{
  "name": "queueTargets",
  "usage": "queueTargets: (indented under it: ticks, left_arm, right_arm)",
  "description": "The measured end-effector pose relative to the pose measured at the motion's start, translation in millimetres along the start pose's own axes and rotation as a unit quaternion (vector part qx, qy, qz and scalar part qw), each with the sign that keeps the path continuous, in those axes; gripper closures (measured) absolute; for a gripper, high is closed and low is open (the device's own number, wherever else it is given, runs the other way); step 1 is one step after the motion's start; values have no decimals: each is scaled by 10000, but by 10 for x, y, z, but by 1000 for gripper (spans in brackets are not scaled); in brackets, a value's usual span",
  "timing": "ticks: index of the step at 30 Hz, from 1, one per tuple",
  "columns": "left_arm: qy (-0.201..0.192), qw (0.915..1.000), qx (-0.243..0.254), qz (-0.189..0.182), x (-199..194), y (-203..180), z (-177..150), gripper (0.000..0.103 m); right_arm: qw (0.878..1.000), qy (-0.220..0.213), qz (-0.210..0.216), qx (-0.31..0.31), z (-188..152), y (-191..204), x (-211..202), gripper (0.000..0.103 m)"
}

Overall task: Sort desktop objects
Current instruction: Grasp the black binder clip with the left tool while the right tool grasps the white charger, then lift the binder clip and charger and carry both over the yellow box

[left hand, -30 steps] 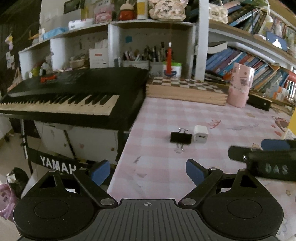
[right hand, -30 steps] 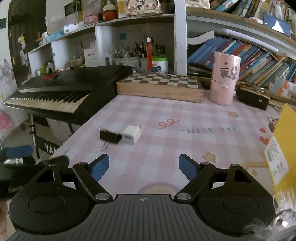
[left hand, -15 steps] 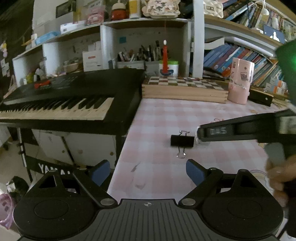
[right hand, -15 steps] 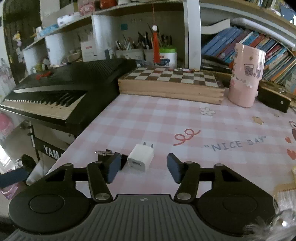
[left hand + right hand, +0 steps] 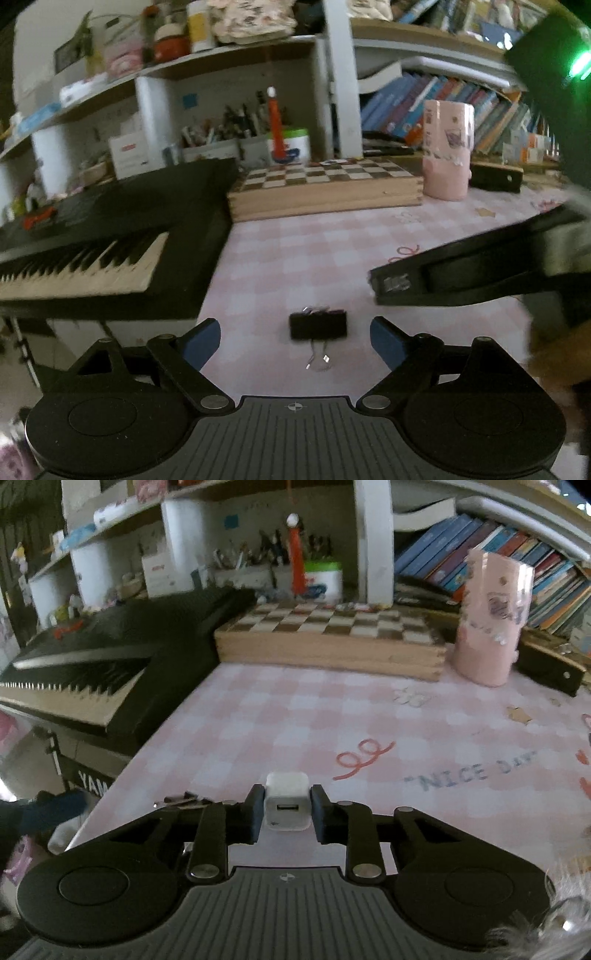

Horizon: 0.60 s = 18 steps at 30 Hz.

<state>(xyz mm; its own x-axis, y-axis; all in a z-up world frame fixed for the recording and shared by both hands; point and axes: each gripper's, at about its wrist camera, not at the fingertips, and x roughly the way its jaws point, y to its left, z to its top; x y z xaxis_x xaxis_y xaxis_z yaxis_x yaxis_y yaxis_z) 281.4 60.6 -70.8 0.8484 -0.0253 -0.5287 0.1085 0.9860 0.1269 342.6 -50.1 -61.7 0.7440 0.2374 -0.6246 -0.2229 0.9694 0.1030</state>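
My right gripper (image 5: 287, 808) is shut on a white USB charger cube (image 5: 286, 805), low over the pink checked desk mat (image 5: 332, 716). A black binder clip (image 5: 318, 325) lies on the mat between the open fingers of my left gripper (image 5: 295, 338), which is empty. In the right wrist view the clip's wire handles (image 5: 184, 799) show just left of the right gripper. The right gripper's black body (image 5: 461, 273) crosses the right side of the left wrist view and hides the charger there.
A black Yamaha keyboard (image 5: 92, 236) stands off the desk's left edge. A wooden chessboard box (image 5: 328, 635), a pink cup (image 5: 491, 627) and a black case (image 5: 546, 661) line the back. Shelves with pens and books rise behind.
My right gripper has moved forward and closed on the charger cube. My left gripper has moved forward until the binder clip sits between its open fingers.
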Motion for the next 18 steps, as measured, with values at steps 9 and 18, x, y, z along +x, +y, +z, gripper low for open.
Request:
queueTargets:
  ticks: [9,18]
  left_arm:
    - [535,9985,-65,7,359,-100,100,55]
    - [580,9981,-164,-136,252,-188,123,65]
  right_arm:
    - [9995,-287,-135,55,-53,-236,-335,78]
    - [9993,-310,-180,62,-189,-333,-561,78]
